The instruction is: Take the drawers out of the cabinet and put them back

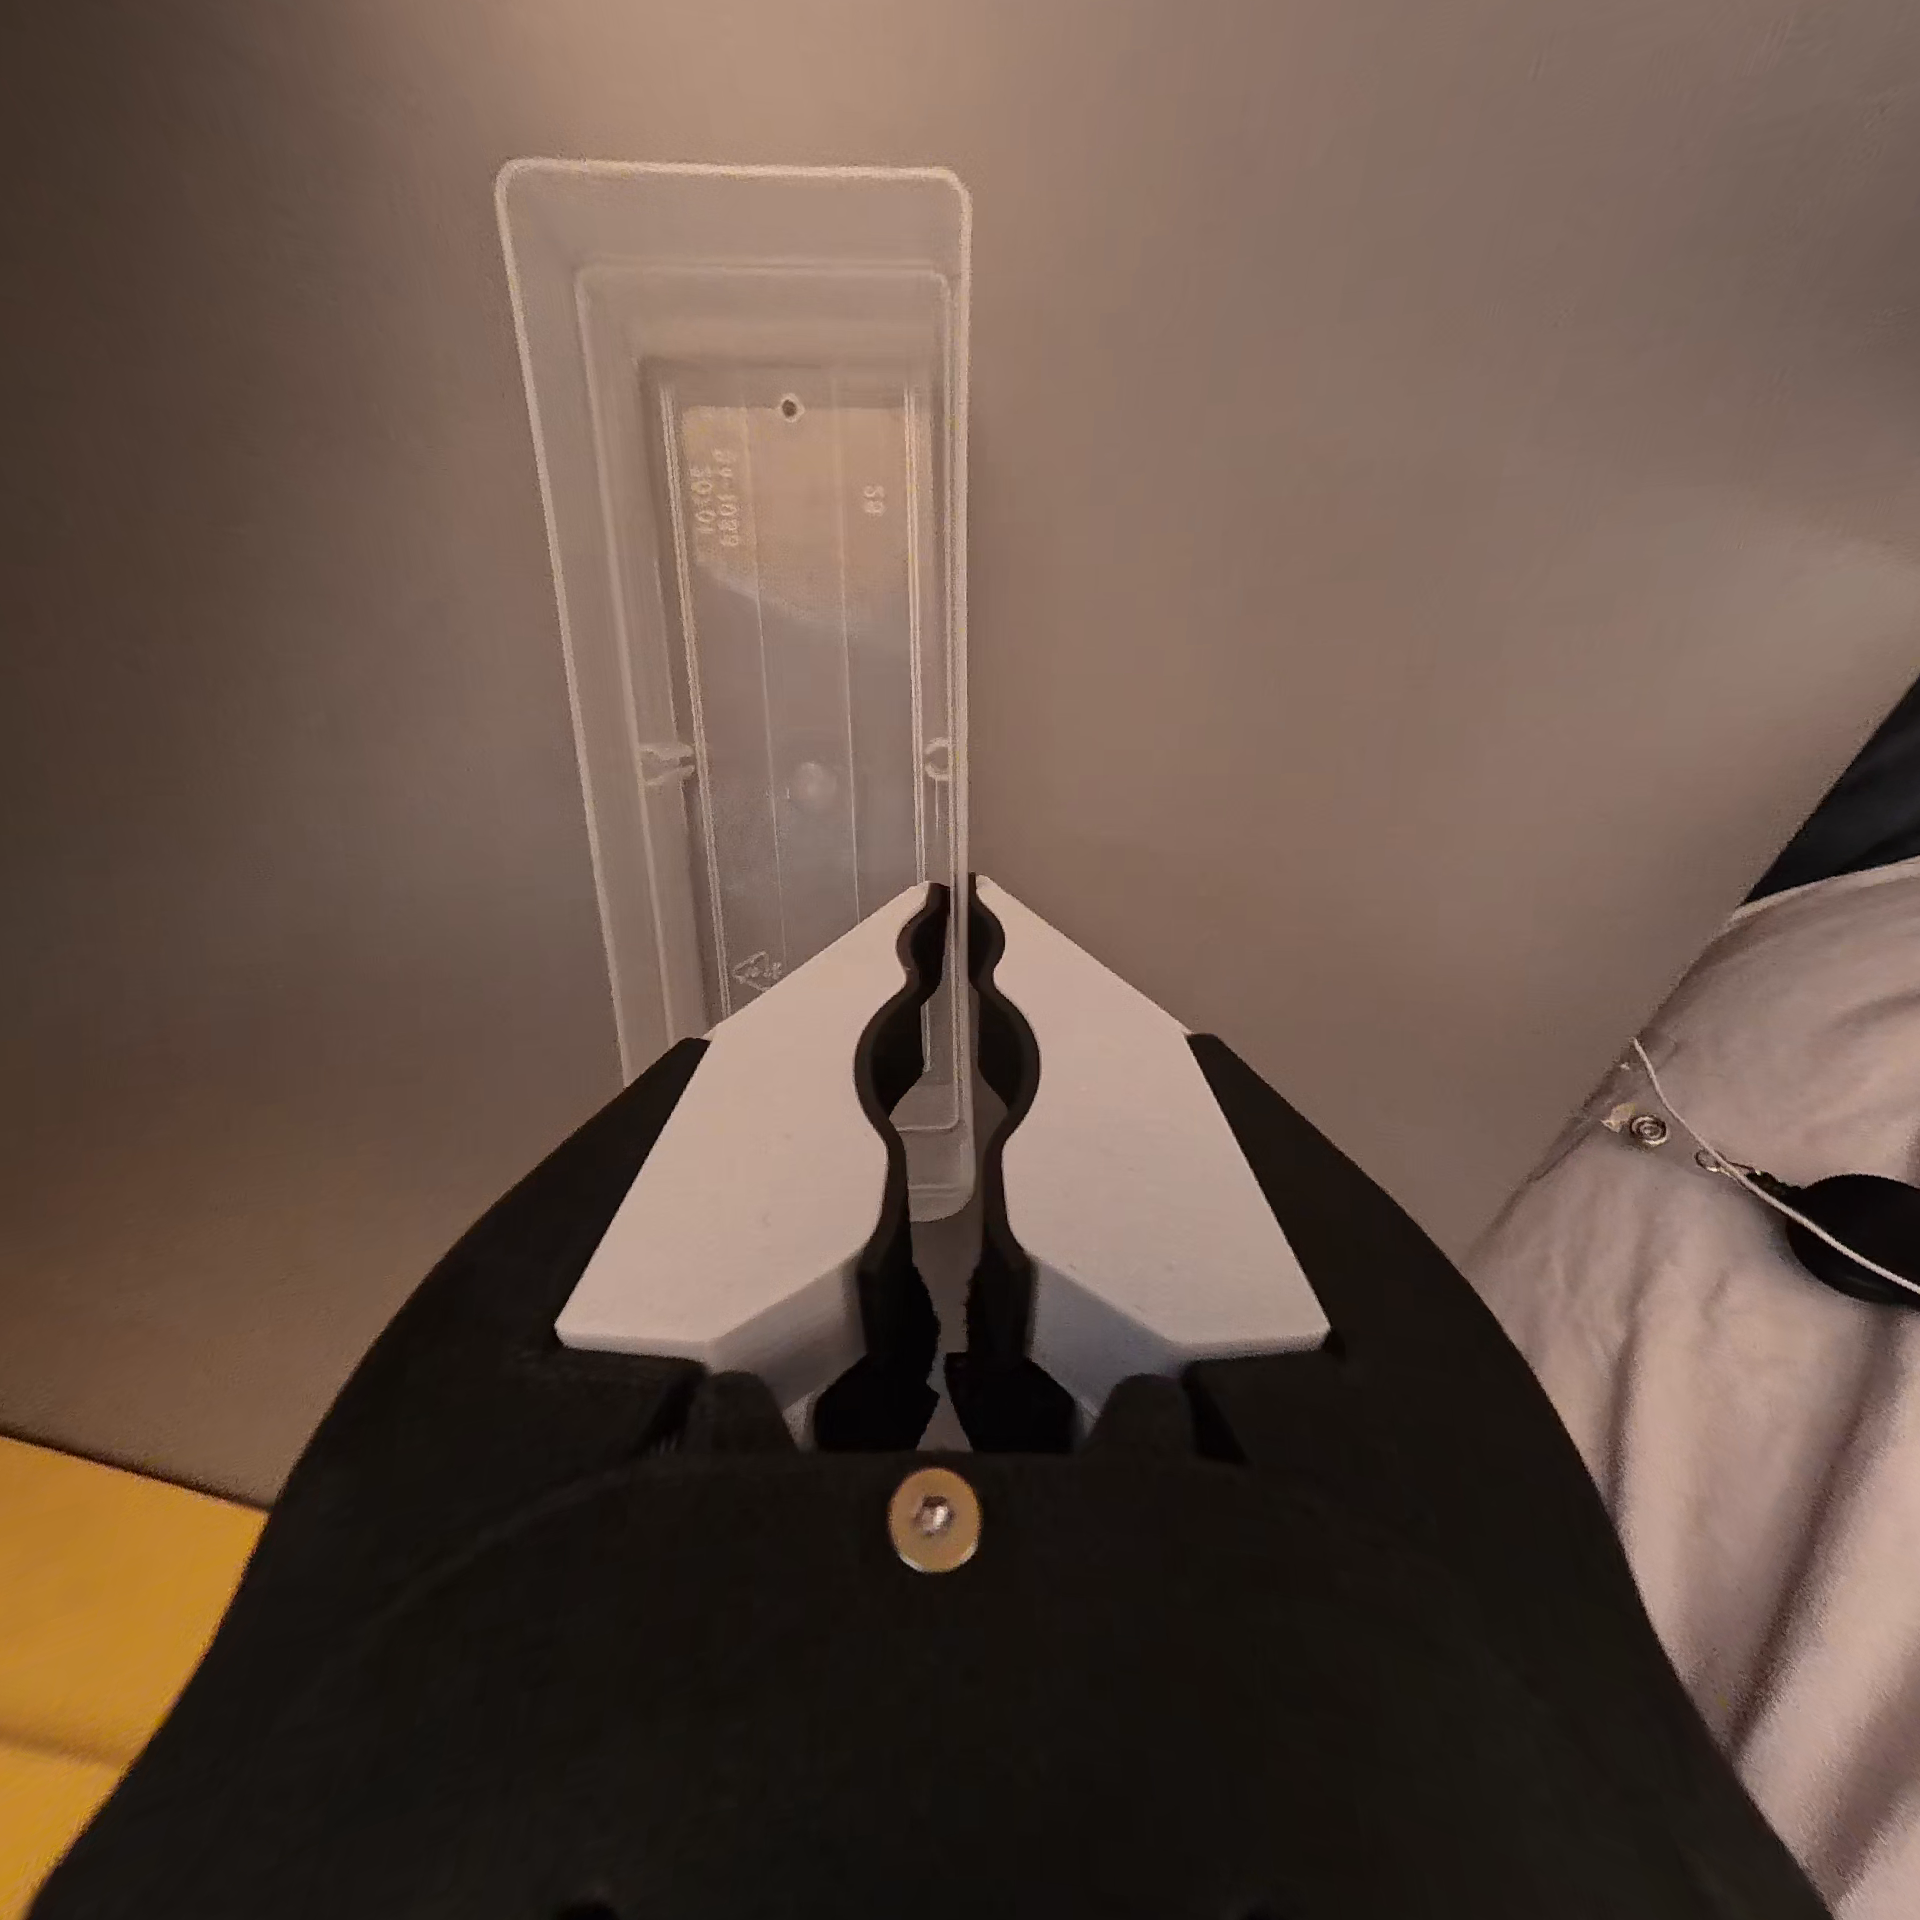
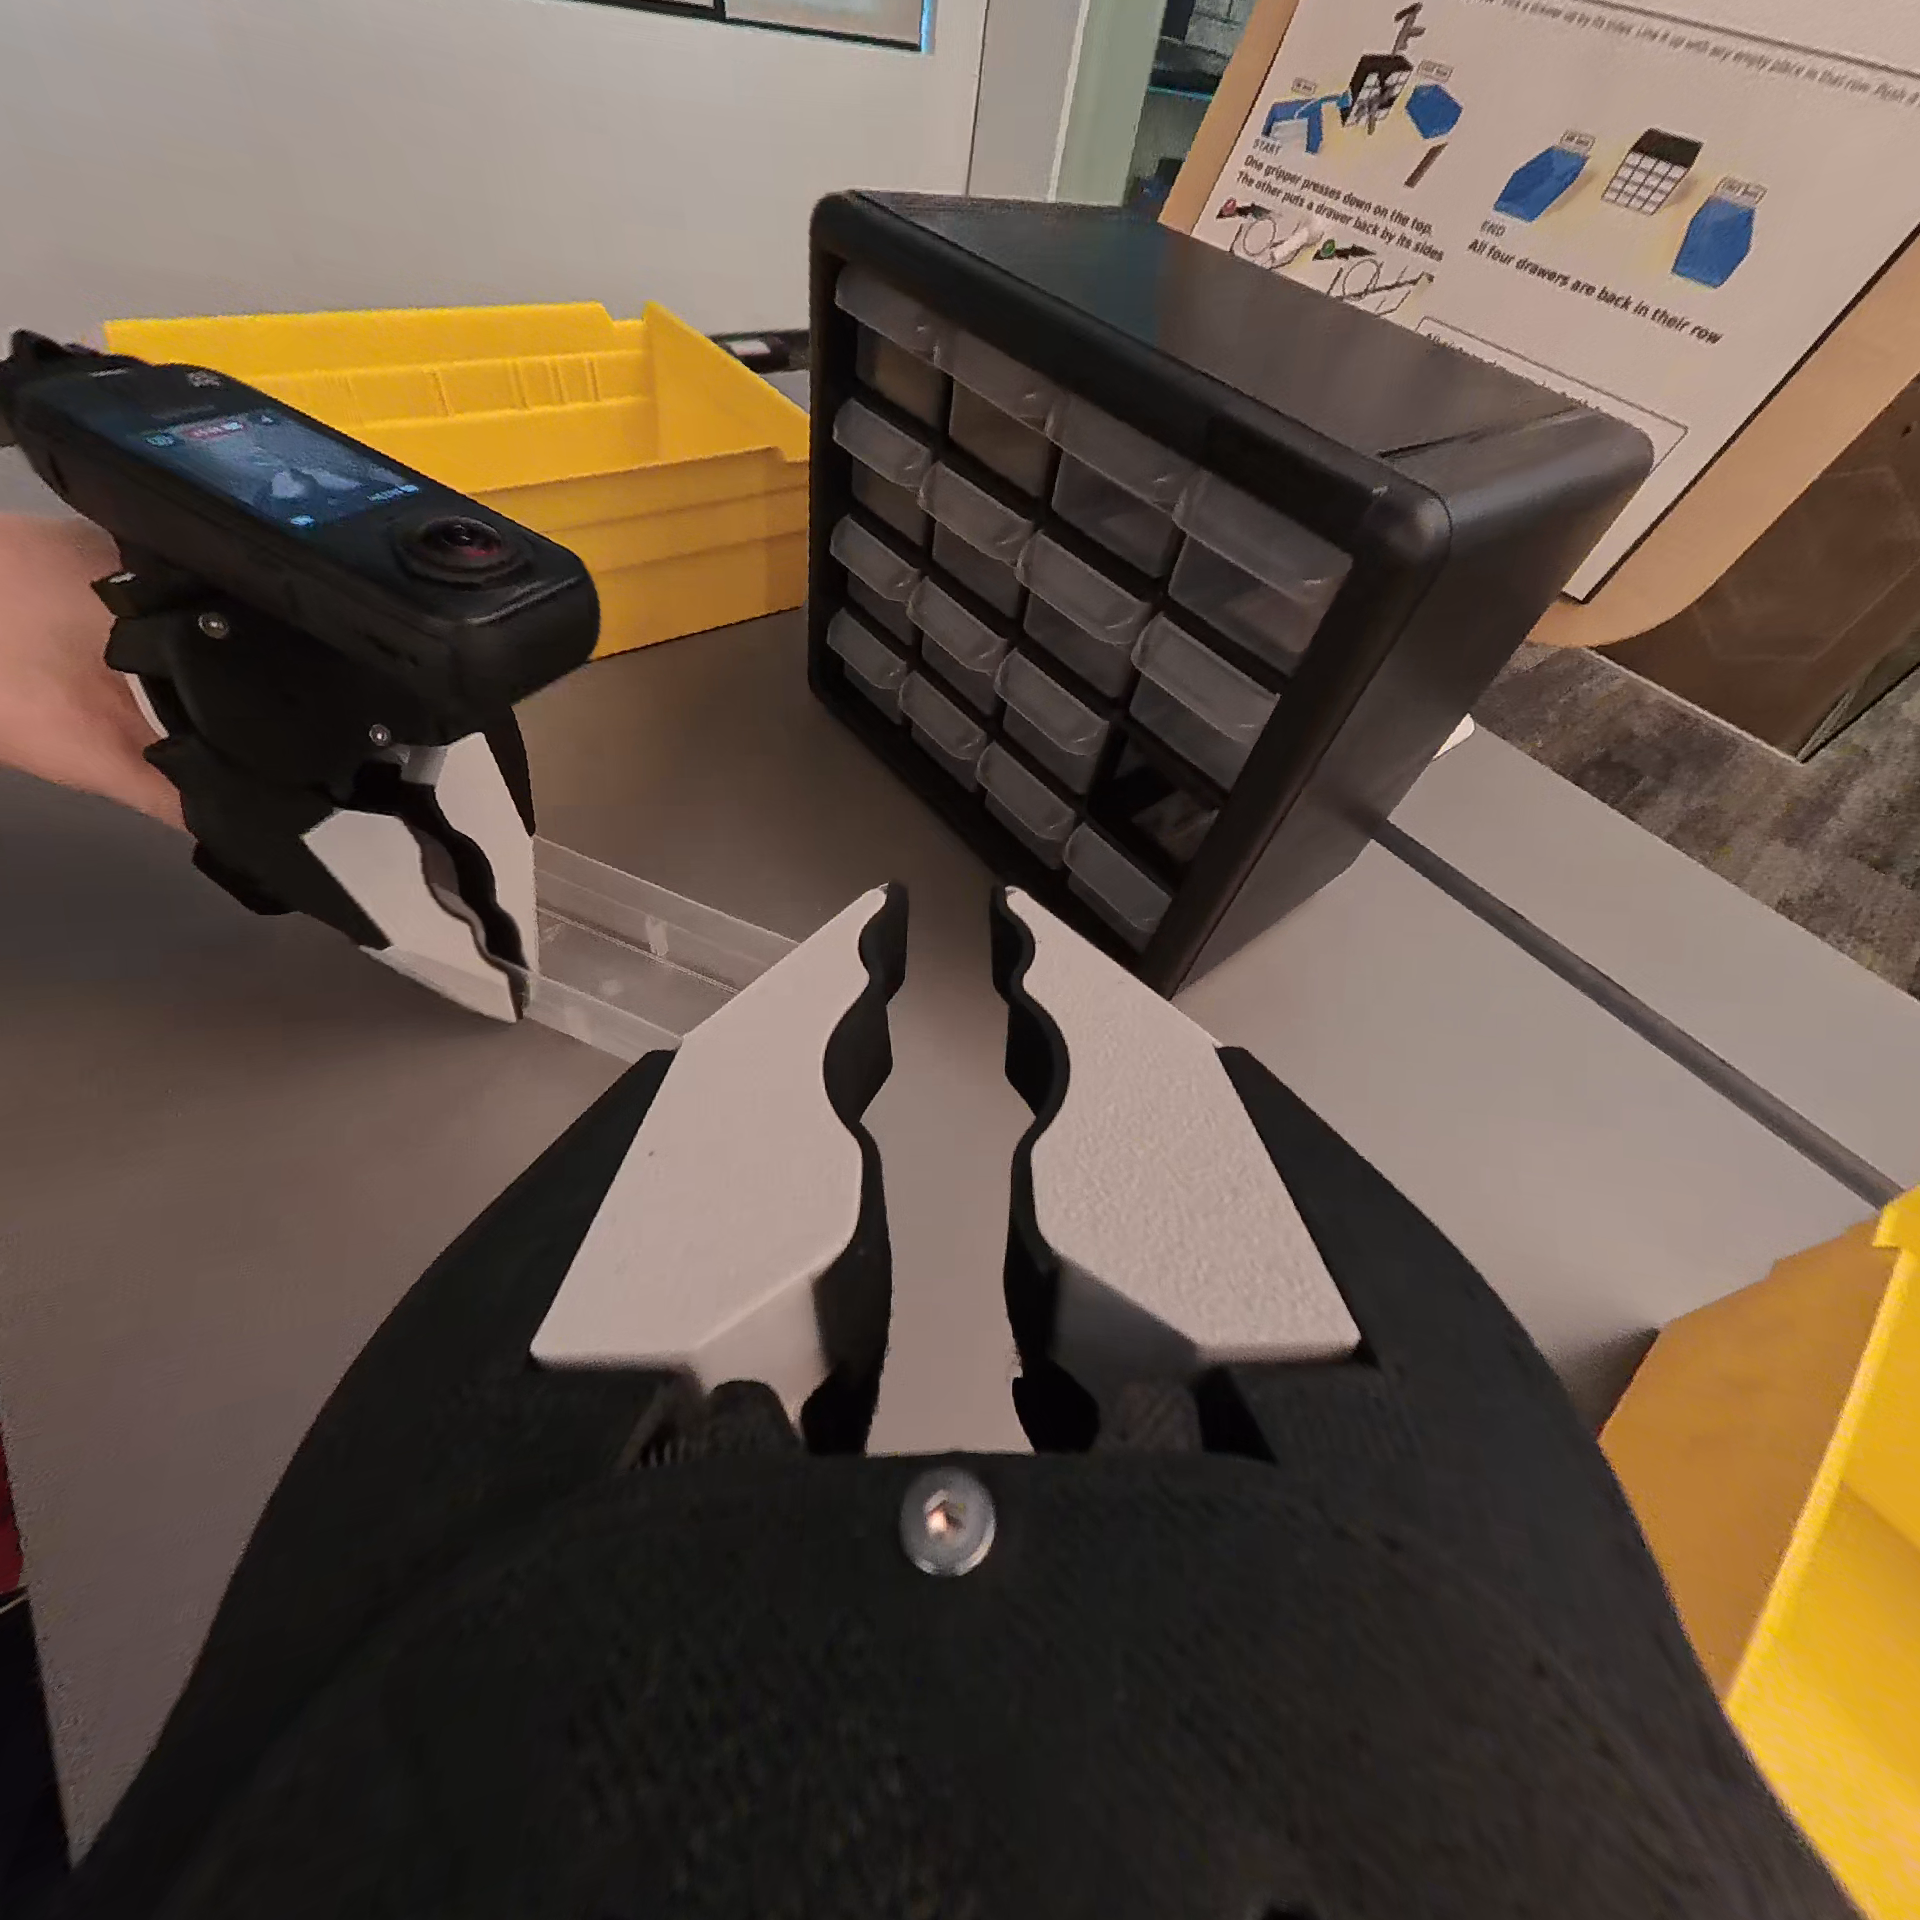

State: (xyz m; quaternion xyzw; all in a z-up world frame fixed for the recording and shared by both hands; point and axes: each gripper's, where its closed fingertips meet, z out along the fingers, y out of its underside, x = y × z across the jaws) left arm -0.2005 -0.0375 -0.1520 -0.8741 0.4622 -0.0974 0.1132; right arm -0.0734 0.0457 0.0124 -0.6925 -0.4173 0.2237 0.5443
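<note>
1. At the far left of the right wrist view, a person's hand [image 2: 47,665] holds the left gripper [image 2: 516,961], black-bodied with pale grey fingers and a small camera on top. Its jaws are pinched tight on one thin side wall of a clear plastic drawer [image 2: 644,961], a long shallow tray that lies on the grey tabletop [image 2: 1507,1091], left of centre and apart from the cabinet.

2. In the left wrist view that clear plastic drawer [image 1: 769,644] runs up the middle of the frame, open side up, empty, see-through down to the moulded marks on its floor. The wall sits edge-on between the left gripper's [image 1: 958,896] tips.

3. Behind, upper left in the right wrist view, sits a yellow plastic bin [image 2: 540,436] with ribbed dividers.

4. At lower centre, the right gripper [image 2: 948,902] hangs over bare table with a narrow gap between its jaws and nothing in it.

5. Right of centre stands the black plastic cabinet [image 2: 1299,436] with its grid of small clear drawers. I see dark empty slots: one at the right end of the top row, another low on the right side. So I judge the job partway through, with at least this drawer out and needing to go back; whether more are out I cannot tell.

6. At the far right, a printed instruction board [image 2: 1558,208] leans behind the cabinet, and a second yellow bin [image 2: 1787,1558] shows at the lower right edge.
</note>
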